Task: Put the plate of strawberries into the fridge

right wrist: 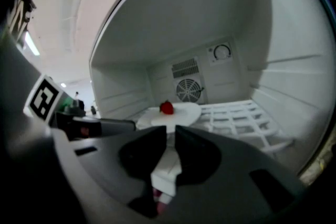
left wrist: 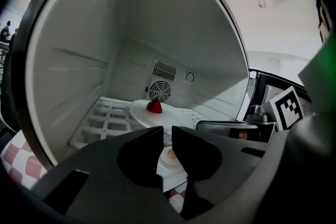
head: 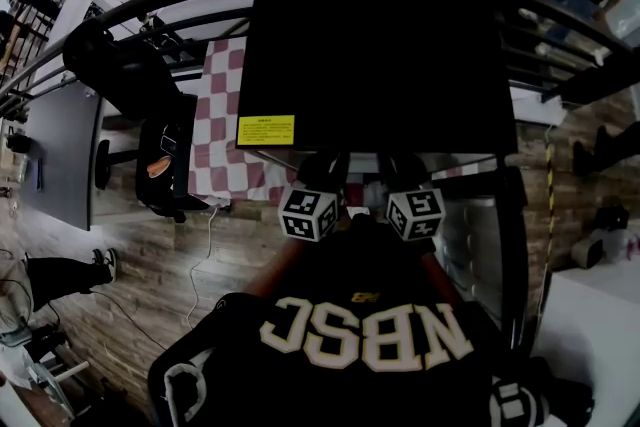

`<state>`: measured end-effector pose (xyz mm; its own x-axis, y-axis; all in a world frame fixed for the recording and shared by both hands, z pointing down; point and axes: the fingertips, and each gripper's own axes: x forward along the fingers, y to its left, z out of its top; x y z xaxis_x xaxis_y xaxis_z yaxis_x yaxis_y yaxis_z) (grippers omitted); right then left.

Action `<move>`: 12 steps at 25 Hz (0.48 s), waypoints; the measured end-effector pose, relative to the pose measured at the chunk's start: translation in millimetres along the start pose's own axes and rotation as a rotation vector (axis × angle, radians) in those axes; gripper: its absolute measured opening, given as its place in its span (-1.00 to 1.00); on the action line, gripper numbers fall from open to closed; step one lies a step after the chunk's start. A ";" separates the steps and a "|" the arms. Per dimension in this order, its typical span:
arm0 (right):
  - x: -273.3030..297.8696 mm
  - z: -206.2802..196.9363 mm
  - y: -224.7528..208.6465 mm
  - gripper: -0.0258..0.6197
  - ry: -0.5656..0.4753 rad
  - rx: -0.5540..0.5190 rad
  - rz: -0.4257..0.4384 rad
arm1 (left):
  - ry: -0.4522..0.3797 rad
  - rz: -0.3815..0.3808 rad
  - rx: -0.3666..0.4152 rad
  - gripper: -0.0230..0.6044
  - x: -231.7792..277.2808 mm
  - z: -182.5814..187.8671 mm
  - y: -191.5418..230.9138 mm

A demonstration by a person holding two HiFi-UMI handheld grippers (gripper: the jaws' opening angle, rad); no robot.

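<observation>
A white plate (left wrist: 137,112) carrying one red strawberry (left wrist: 154,107) is inside the open black fridge (head: 380,45), over its white wire shelf (left wrist: 102,119). My left gripper (left wrist: 167,129) is closed to a narrow gap, and the plate's near rim runs in at its tips. In the right gripper view the same plate (right wrist: 181,113) and strawberry (right wrist: 166,108) lie just ahead, and my right gripper (right wrist: 171,129) pinches the near rim beside the left one. From the head view only the two marker cubes (head: 308,212) (head: 416,213) show at the fridge mouth. Whether the plate rests on the shelf I cannot tell.
A round fan grille (left wrist: 159,91) and a dial (right wrist: 222,52) sit on the fridge's back wall. The fridge door (head: 488,235) stands open at the right. A red-and-white checked cloth (head: 222,120) covers the table under the fridge, and a black chair (head: 130,75) stands to the left.
</observation>
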<state>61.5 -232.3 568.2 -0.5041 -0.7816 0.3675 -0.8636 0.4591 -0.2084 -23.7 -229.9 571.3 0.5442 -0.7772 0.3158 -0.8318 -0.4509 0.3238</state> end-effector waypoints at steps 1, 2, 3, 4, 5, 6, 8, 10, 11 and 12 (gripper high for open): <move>-2.3 0.2 -1.1 -0.73 0.001 0.001 -0.005 | 0.000 -0.001 0.000 -0.72 -1.3 0.1 -1.5; -5.1 0.1 -1.5 -0.73 0.002 0.007 -0.008 | 0.000 -0.002 -0.002 -0.72 -2.9 0.4 -3.5; -7.9 -0.5 -1.2 -0.73 0.001 0.017 -0.011 | 0.000 -0.004 -0.005 -0.72 -4.7 0.6 -5.5; -10.3 -1.3 -0.6 -0.73 -0.003 0.025 -0.013 | -0.001 -0.005 -0.008 -0.72 -6.6 0.1 -6.9; -12.1 -2.2 0.5 -0.73 -0.011 0.031 -0.013 | -0.002 -0.005 -0.010 -0.72 -8.7 -1.0 -7.9; -13.4 -3.4 1.9 -0.73 -0.022 0.033 -0.011 | -0.003 -0.005 -0.011 -0.72 -11.1 -2.1 -8.6; -16.6 -4.9 5.9 -0.73 -0.033 0.031 -0.008 | -0.003 -0.005 -0.014 -0.72 -16.6 -4.1 -9.9; -22.1 -5.0 11.0 -0.73 -0.031 0.024 -0.013 | -0.009 -0.005 -0.018 -0.72 -22.9 -5.4 -10.9; -26.1 -4.7 13.0 -0.73 -0.035 0.019 -0.021 | -0.013 -0.005 -0.021 -0.75 -26.6 -5.8 -11.6; -30.8 -4.4 14.2 -0.73 -0.043 0.013 -0.033 | -0.019 -0.004 -0.024 -0.77 -30.6 -6.3 -12.6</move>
<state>64.8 -199.9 557.9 -0.4746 -0.8140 0.3349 -0.8798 0.4273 -0.2082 -29.1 -197.6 563.1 0.5454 -0.7835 0.2977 -0.8265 -0.4437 0.3463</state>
